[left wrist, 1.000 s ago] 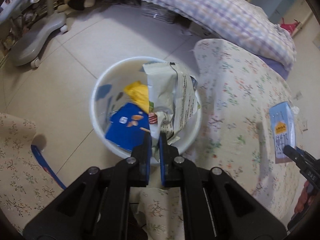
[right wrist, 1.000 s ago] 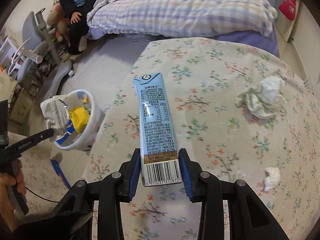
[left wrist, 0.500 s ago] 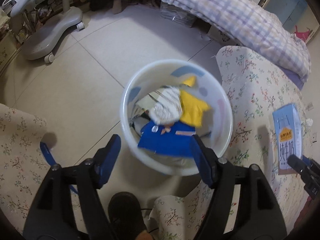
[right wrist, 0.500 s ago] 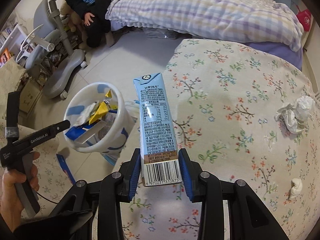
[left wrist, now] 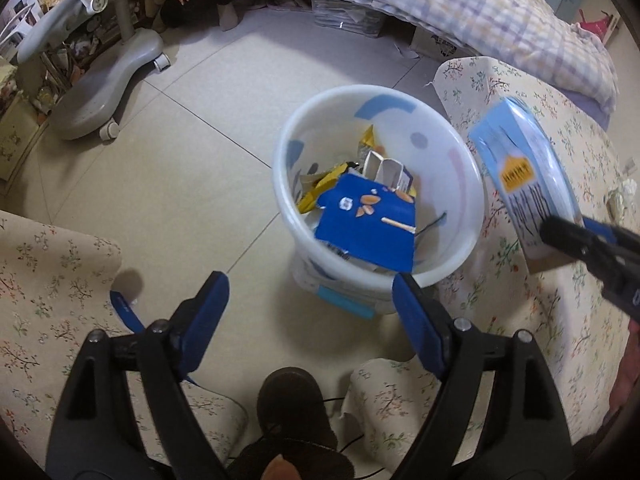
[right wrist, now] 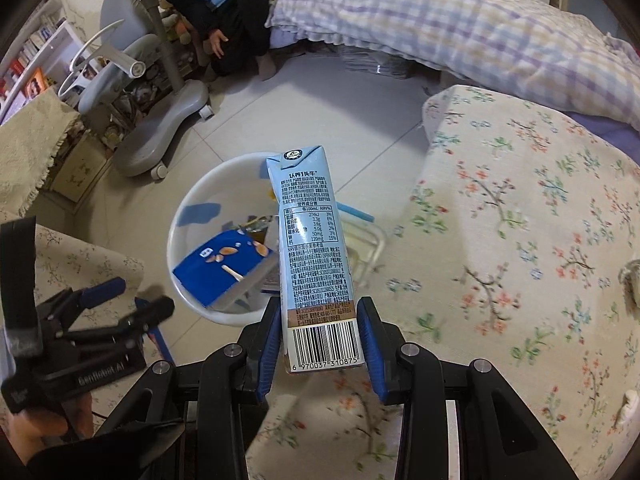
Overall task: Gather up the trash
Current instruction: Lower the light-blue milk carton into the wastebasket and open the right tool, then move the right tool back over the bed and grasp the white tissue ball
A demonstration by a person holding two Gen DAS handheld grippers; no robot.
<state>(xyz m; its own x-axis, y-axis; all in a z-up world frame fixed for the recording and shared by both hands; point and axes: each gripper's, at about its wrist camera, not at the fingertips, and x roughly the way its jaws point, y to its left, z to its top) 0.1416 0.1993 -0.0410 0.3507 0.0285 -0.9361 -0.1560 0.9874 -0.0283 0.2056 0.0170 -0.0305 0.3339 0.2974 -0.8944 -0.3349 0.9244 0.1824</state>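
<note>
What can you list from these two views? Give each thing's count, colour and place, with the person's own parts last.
milk carton: one, light blue, held over the bin's near edge
bin: one, white, on the floor
blue wrapper: one, inside the bin
yellow wrapper: one, inside the bin
floral cloth: cream, right of the bin
chair base: one, grey, far left on the floor
checked quilt: purple-white, on the bed behind
left gripper: fingers apart, nothing between them
right gripper: fingers clamping the carton

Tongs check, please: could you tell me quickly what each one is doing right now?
Left tongs: open, empty, near the white bin.
Right tongs: shut on the blue milk carton.
</note>
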